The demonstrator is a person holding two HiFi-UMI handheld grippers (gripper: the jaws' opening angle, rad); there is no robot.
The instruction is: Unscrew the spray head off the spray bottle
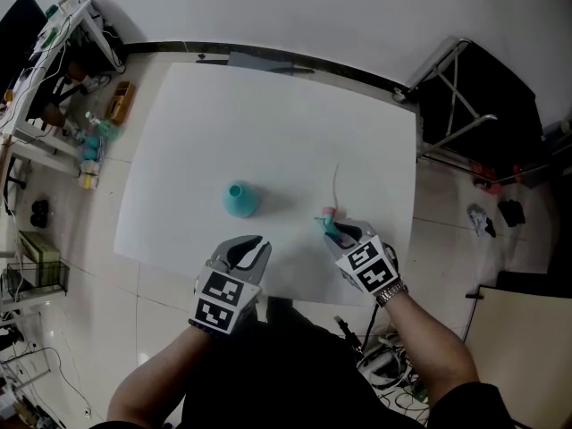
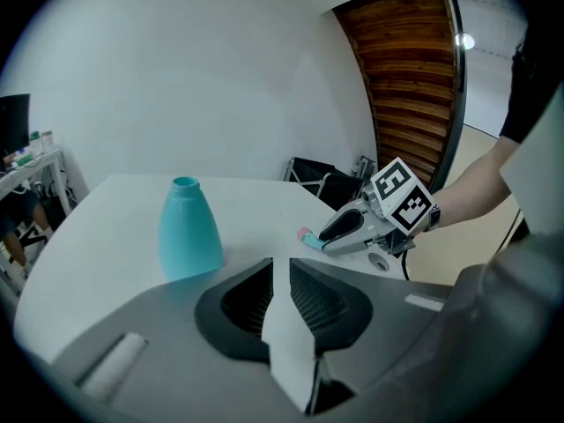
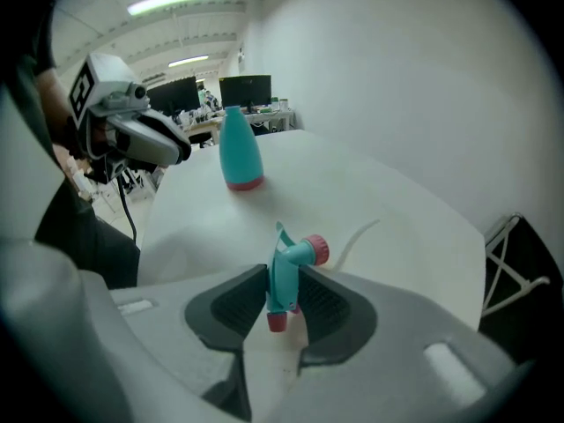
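Note:
The teal spray bottle (image 1: 239, 199) (image 2: 189, 227) (image 3: 240, 155) stands upright with a bare neck on the white table (image 1: 268, 114). The teal spray head (image 1: 329, 224) (image 3: 286, 267) with pink nozzle and collar sits between the pads of my right gripper (image 1: 338, 232) (image 3: 282, 298), which is shut on it. Its clear dip tube (image 1: 336, 181) (image 3: 357, 234) trails over the table. My left gripper (image 1: 253, 247) (image 2: 280, 276) hovers near the front edge, short of the bottle. Its jaws stand a narrow gap apart with nothing between them. In the left gripper view, the right gripper (image 2: 344, 232) shows the head's pink tip (image 2: 307, 236).
A black folding stand (image 1: 465, 96) sits off the table's far right corner. Cluttered shelves (image 1: 63, 70) line the left side. Cables and small items (image 1: 384, 356) lie on the tiled floor near the person's right arm.

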